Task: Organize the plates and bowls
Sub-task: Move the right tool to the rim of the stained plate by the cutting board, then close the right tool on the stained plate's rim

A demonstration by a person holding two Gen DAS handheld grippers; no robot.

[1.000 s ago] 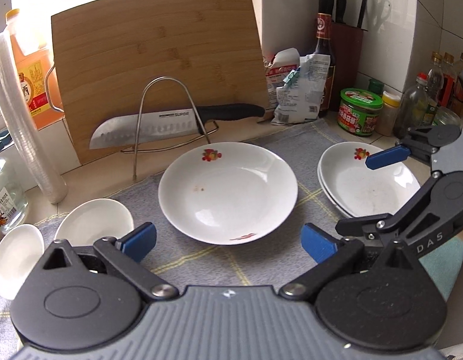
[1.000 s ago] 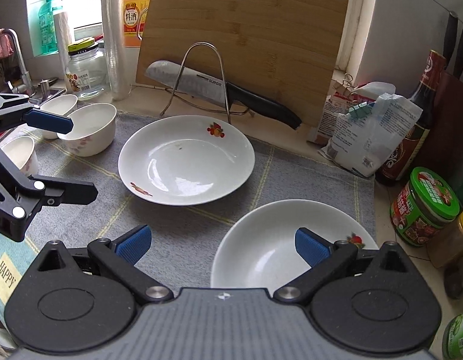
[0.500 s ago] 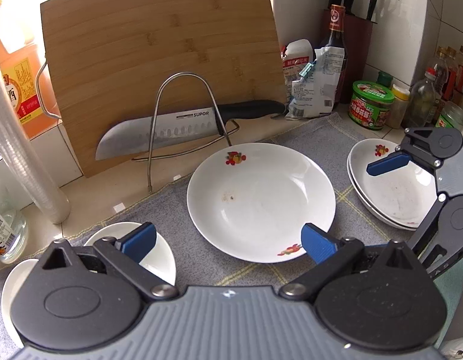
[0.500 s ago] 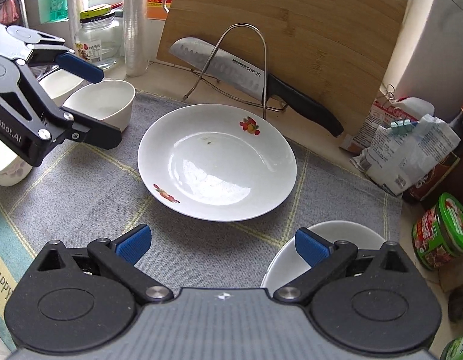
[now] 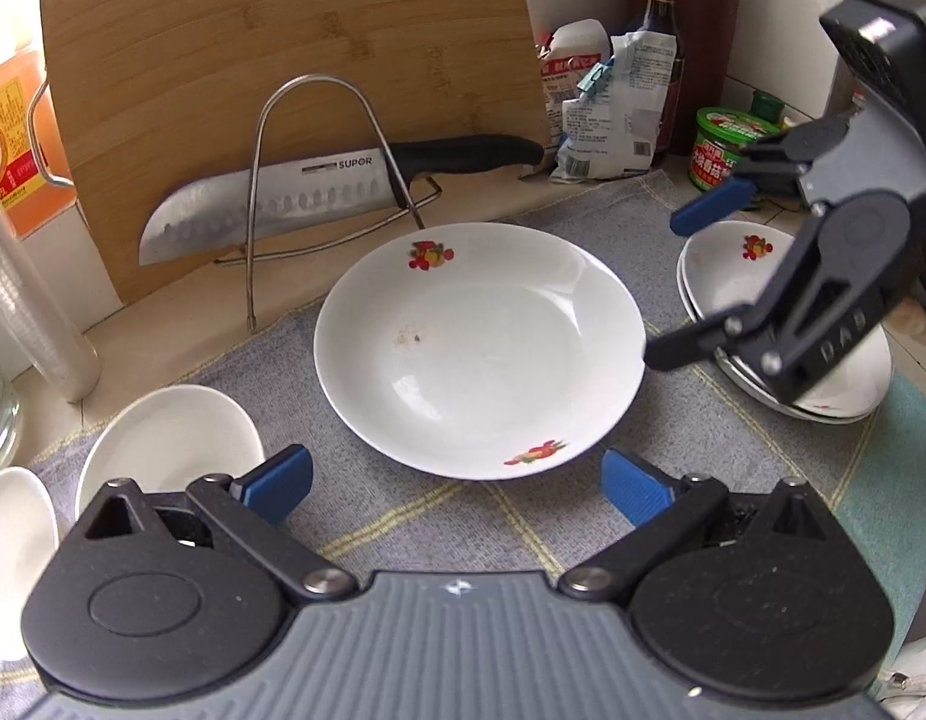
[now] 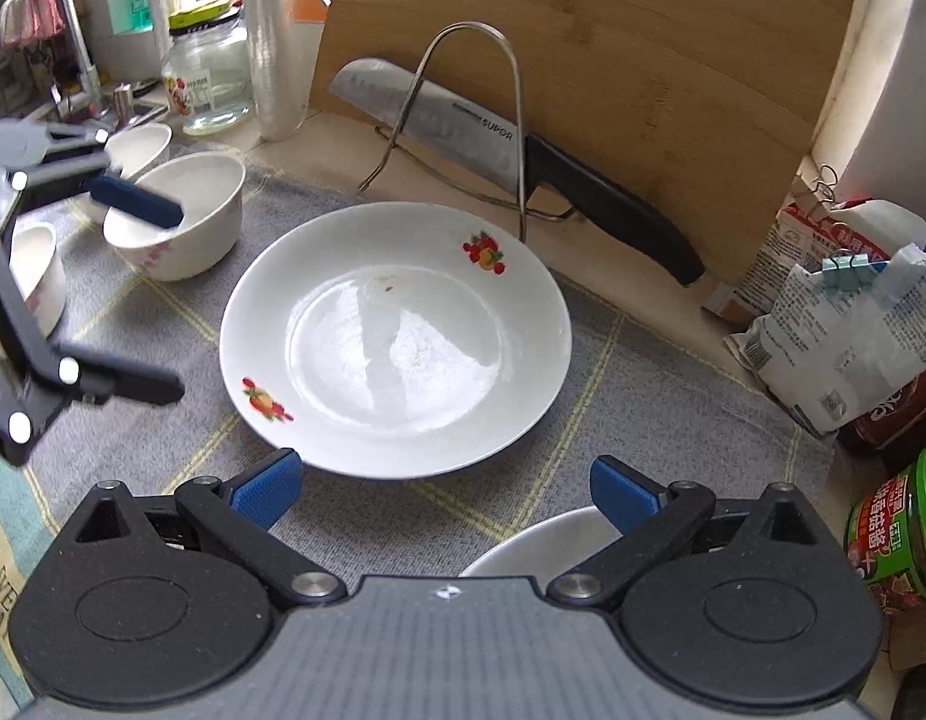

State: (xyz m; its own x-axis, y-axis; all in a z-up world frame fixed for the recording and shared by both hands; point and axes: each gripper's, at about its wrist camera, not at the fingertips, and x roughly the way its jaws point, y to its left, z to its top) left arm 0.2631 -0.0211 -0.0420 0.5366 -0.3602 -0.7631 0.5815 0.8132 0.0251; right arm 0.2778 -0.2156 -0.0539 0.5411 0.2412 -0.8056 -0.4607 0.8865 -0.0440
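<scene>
We see the big white plate (image 5: 480,348) lying flat on the grey mat (image 5: 403,534), and it sits right in front of both our tools. From our left gripper (image 5: 457,483) the plate is straight ahead at 12 o'clock, just past the blue tips, which stand wide apart with nothing between them. From our right gripper (image 6: 445,489) the plate is also at 12 o'clock, and its near rim looks very close to the left blue tip; this gripper is spread wide too and holds nothing. The plate is round, so it has no long side to line up with. We only need to meet its rim. The stack of plates (image 5: 763,324) lies at 2 o'clock from the left gripper, and the right gripper hangs over it in that view. The small bowls (image 6: 175,216) sit at 10 o'clock from the right gripper. We think the right gripper is a bit nearer to the plate's edge, so it may be the one to pinch the rim and carry the plate to the stack.
</scene>
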